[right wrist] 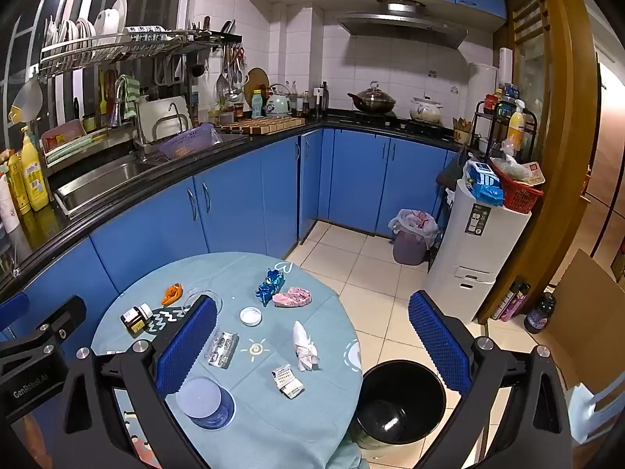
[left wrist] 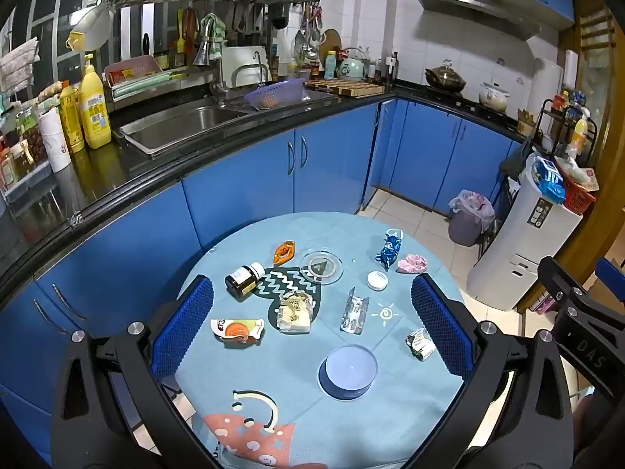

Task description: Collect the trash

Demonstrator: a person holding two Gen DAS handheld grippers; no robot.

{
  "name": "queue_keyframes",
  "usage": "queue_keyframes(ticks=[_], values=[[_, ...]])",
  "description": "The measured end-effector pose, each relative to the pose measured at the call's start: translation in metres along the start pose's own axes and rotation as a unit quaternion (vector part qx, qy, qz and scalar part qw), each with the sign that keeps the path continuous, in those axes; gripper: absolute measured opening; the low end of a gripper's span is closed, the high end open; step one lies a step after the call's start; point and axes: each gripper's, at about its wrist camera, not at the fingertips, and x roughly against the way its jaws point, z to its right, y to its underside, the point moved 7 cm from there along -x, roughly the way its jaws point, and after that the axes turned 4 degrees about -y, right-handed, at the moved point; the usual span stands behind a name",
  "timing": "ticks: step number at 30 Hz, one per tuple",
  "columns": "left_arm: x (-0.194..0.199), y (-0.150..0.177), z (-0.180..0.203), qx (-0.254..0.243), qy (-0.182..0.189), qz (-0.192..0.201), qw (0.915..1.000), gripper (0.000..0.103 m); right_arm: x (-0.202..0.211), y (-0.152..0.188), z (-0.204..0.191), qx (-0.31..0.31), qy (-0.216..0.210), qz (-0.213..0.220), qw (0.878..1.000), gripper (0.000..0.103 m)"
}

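On a round table with a blue cloth [left wrist: 390, 410] lies scattered litter: an orange wrapper [left wrist: 285, 252], a blue foil wrapper [right wrist: 269, 283], a pink wrapper [right wrist: 293, 297], a blister pack [left wrist: 354, 310], a sauce packet [left wrist: 236, 328], a pastry packet [left wrist: 295, 310], a crumpled packet [right wrist: 287, 381] and a white tissue [right wrist: 306, 348]. A brown bottle [left wrist: 244, 279], a white cap [left wrist: 377, 280], a glass dish [left wrist: 321, 267] and a blue cup [left wrist: 347, 371] are there too. My left gripper [left wrist: 310, 289] hovers open above the table. My right gripper [right wrist: 312, 299] is open over the table's right edge. A black bin [right wrist: 402, 402] stands on the floor beside the table.
Blue cabinets under a black counter [left wrist: 164, 172] with a sink curve behind the table. A lined purple waste bin [right wrist: 412, 234] and a white appliance [right wrist: 476, 250] stand on the tiled floor to the right. A cardboard box [right wrist: 578, 332] leans at the far right.
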Motion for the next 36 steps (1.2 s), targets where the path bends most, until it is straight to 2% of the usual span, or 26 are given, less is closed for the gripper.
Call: queue_keyframes(ticks=[36], values=[[0.0031,-0.0008,0.0069,-0.002,0.0,-0.003,1.0,0.1,0.0014,-0.0005,-0.0087,0.0,-0.002,-0.001,1.0,0.096]])
